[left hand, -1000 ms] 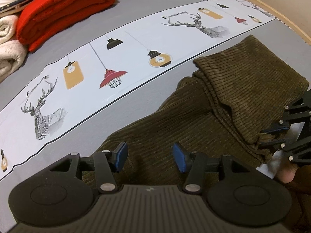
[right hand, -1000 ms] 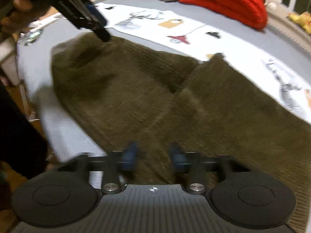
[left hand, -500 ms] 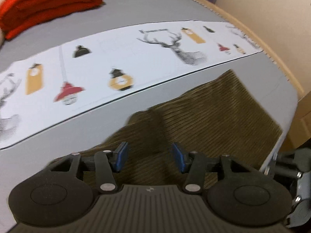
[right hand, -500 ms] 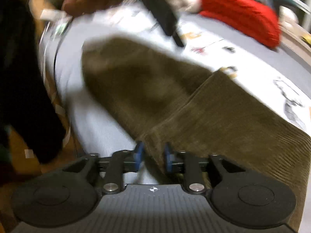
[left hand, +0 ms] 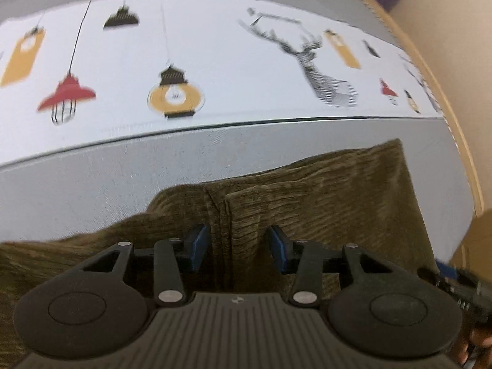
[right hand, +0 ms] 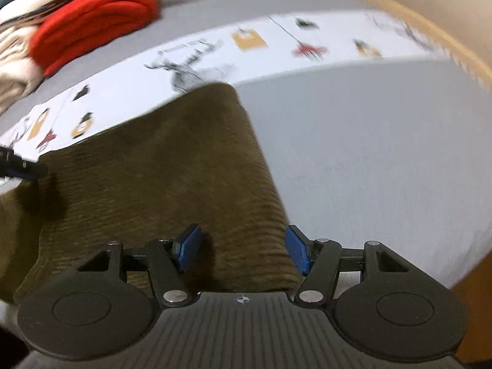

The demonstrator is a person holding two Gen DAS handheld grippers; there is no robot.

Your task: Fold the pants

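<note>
Olive corduroy pants (left hand: 323, 203), folded, on grey bed (left hand: 92, 184).

Pants lie at 6 o'clock in both wrist views, just short of the printed white lamp-and-deer strip (left hand: 215, 61) at 12 o'clock. Left tongs (left hand: 236, 247): pads apart, closing, a fabric ridge between them, not pressed. Right tongs (right hand: 243, 252): pads apart, opening, over the pants' right edge, not gripping. Red folded blanket (right hand: 95, 18) at 10 o'clock, well apart.
</note>
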